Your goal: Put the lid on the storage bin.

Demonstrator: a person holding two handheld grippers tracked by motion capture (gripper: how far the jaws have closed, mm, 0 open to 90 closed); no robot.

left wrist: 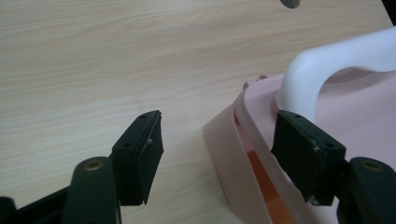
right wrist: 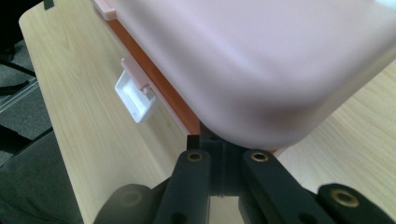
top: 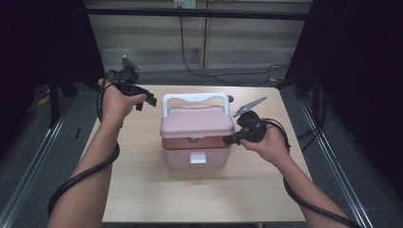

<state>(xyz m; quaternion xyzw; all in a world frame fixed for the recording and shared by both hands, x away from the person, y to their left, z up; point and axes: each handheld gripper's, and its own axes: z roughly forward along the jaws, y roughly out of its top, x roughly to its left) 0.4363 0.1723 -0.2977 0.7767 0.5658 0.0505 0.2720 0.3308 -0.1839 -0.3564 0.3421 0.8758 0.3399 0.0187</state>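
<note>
Box, pink with a white handle, stands mid-tabletop between two hand-held grippers.

The lid sits slightly raised at the right, an orange band showing under it, and the white latch on the front hangs loose. The right gripper has its fingers closed tight at the lid's right edge, tips tucked under the rim. The left gripper hovers just beside the box's upper left corner, fingers spread wide with nothing between them; one finger overlaps the lid near the handle's foot.
</note>
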